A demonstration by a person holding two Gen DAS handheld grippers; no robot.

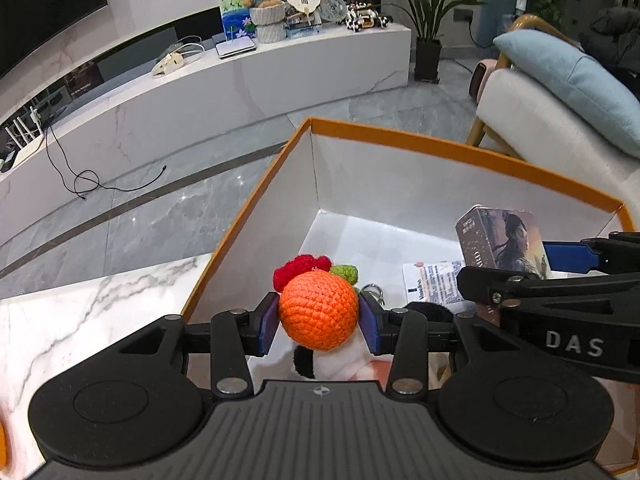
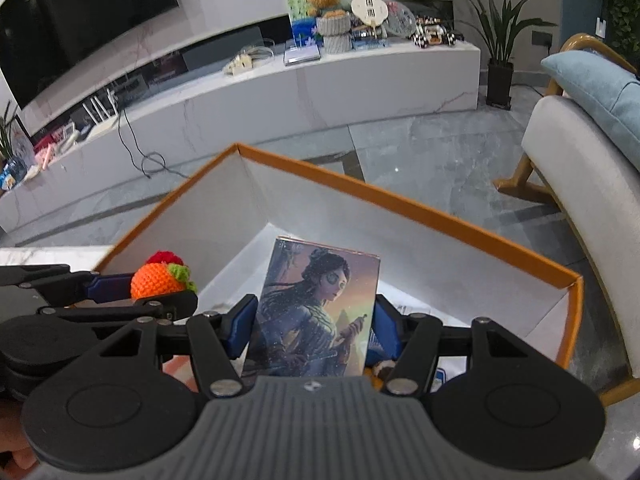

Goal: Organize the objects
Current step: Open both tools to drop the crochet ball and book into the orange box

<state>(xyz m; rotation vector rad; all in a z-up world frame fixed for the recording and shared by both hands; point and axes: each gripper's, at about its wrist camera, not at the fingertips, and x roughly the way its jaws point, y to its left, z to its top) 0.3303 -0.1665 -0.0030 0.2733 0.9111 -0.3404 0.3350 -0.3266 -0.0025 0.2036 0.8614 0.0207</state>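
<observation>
My left gripper (image 1: pixel 319 320) is shut on an orange crocheted ball (image 1: pixel 318 312) with red and green tufts, held over the open orange-rimmed white box (image 1: pixel 440 152). It also shows in the right wrist view (image 2: pixel 158 282). My right gripper (image 2: pixel 312 330) is shut on a small illustrated card box (image 2: pixel 316 312) showing a woman, held upright above the same orange-rimmed box (image 2: pixel 400 200). The card box shows in the left wrist view (image 1: pixel 506 246), to the right of the ball. The two grippers are side by side over the box.
Inside the box lie a printed leaflet (image 1: pixel 434 282), a key ring (image 1: pixel 372 290) and a white-and-black soft item (image 1: pixel 320 364). The box sits on a marble table (image 1: pixel 80 320). A white armchair (image 2: pixel 580 184) stands right; a TV bench (image 2: pixel 320 92) lies beyond.
</observation>
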